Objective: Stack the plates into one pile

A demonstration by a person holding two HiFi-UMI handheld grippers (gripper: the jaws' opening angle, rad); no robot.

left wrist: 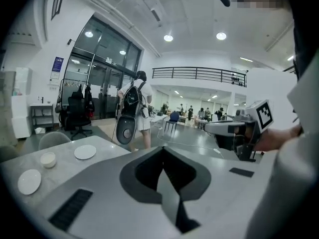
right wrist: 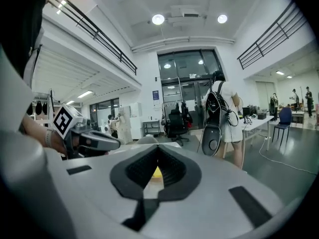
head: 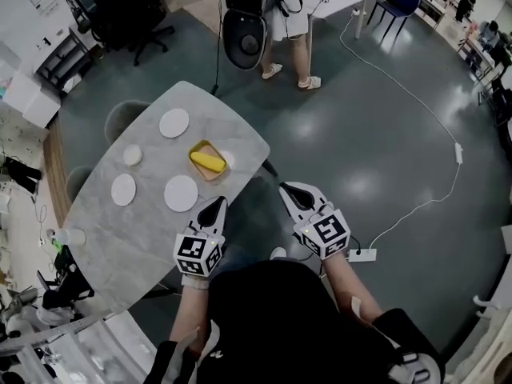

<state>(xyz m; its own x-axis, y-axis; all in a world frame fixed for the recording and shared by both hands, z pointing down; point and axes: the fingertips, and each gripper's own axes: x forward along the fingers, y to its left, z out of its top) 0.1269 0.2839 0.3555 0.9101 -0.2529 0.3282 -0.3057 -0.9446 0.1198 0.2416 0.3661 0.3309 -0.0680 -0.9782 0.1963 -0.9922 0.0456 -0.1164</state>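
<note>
Over on the left of the table [head: 104, 238], a plate [head: 123, 190] lies flat, with a small white dish [head: 133, 155] just beyond it. Moving in, a second plate [head: 181, 193] sits close to the near edge and a third plate [head: 174, 122] lies toward the far end, each alone and well apart from the others. Just right of them is a yellow tray [head: 194, 154] with something yellow in it. The left tongs [head: 214, 205] hover at the table's near edge, jaws together, empty. Off to the right, the right tongs [head: 290, 189] hang over the floor [head: 376, 150], jaws closed too, gripping nothing. Beyond the table stands a person [head: 280, 22].
</note>
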